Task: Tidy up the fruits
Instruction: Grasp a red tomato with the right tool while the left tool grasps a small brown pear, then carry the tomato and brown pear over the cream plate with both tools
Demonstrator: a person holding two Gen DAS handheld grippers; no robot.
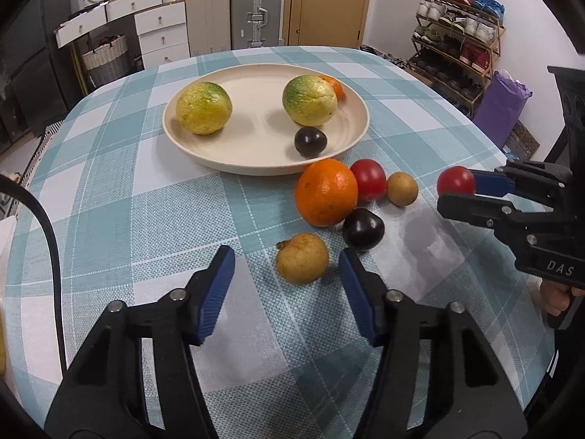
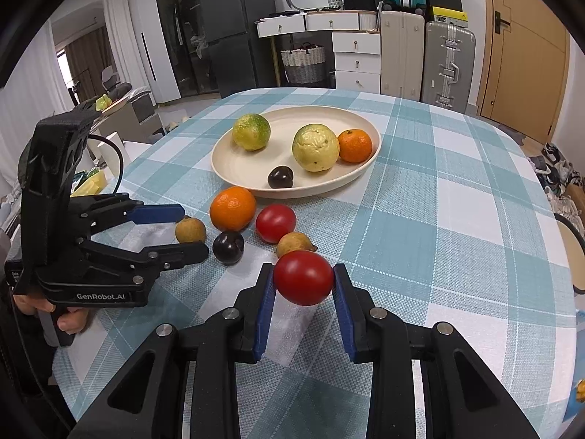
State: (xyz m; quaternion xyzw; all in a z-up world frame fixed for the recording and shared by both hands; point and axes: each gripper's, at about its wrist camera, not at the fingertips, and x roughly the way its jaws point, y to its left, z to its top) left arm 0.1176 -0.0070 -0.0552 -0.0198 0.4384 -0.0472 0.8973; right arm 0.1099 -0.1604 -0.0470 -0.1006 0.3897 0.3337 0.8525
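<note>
Right claw (image 2: 303, 285) clamps red tomato (image 2: 302, 277) above open tablecloth (image 2: 457, 256).

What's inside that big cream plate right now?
The plate holds two yellow-green citrus fruits, a small orange and a dark plum. Nothing shows whether anything hides behind them.

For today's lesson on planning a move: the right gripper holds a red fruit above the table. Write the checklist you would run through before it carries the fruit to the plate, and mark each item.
1. Red tomato sits squarely between the right gripper pads: ok.
2. Tomato lifted off the tablecloth: ok, shadow beneath it.
3. Bare space on the plate to set it down: ok, front left part is free.
4. Path to the plate free: not ok, the brown fruit and second tomato lie directly ahead; go over them.
5. Left gripper out of the way: ok, open and off to the side.
6. Grip firmness: cannot tell.
</note>
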